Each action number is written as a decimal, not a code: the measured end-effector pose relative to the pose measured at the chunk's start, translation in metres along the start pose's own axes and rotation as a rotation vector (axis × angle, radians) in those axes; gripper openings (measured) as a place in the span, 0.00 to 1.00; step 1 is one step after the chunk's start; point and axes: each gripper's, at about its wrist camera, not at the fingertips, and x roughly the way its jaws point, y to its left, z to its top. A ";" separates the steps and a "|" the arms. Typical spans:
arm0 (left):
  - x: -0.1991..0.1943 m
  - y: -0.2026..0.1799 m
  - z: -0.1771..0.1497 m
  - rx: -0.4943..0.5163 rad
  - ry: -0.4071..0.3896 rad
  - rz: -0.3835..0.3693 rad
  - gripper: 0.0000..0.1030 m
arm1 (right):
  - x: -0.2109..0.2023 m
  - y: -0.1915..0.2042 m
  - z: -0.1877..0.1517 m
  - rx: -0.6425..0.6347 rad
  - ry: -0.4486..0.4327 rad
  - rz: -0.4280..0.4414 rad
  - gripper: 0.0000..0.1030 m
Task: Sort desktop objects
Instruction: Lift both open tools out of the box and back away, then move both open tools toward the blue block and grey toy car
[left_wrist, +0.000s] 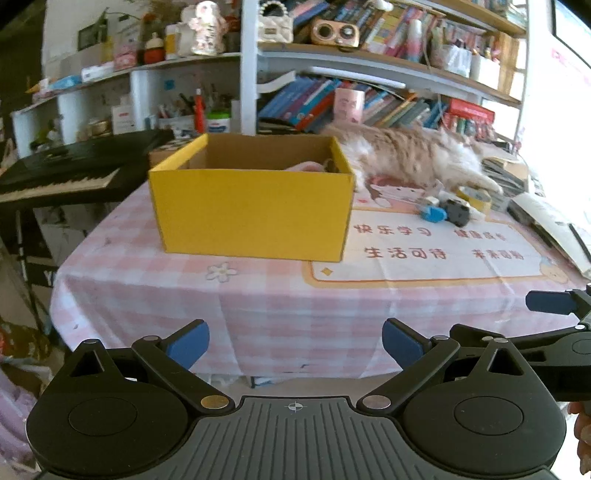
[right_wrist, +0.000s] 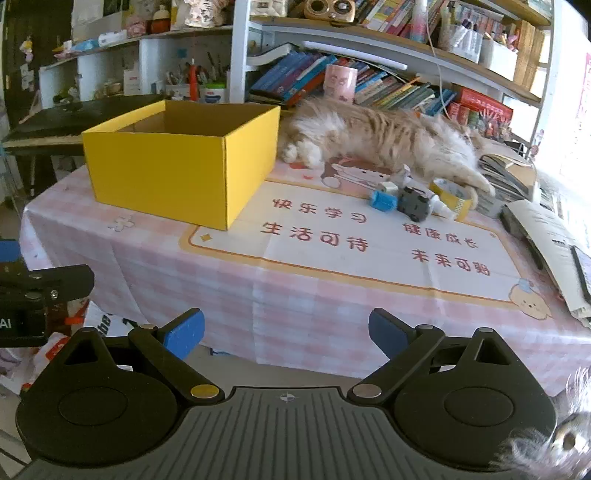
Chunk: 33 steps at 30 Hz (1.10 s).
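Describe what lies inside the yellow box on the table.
Inside the yellow box, the left wrist view shows something pink at the back right; its front wall hides the rest.

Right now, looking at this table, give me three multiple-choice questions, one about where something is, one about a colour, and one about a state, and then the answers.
1. Where do the small loose items lie?
A. inside the box
B. on the printed mat, in front of the cat
C. on the keyboard

2. What colour is the cardboard box outside?
A. yellow
B. green
C. white

3. How do the right gripper's jaws stand?
A. shut on the tape roll
B. shut on nothing
C. open, with nothing between them

Answers:
1 B: the blue item, the grey item and the tape roll sit on the mat, near the cat.
2 A: the box has yellow walls.
3 C: the right gripper shows blue pads wide apart over bare tablecloth.
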 end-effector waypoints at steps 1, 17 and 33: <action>0.001 -0.002 0.001 0.007 0.000 -0.009 0.98 | 0.000 -0.001 -0.001 0.002 0.003 -0.007 0.93; 0.018 -0.039 0.012 0.113 -0.003 -0.115 0.98 | -0.003 -0.030 -0.008 0.064 0.025 -0.114 0.93; 0.035 -0.061 0.024 0.155 -0.011 -0.159 0.98 | 0.007 -0.054 -0.004 0.092 0.036 -0.162 0.93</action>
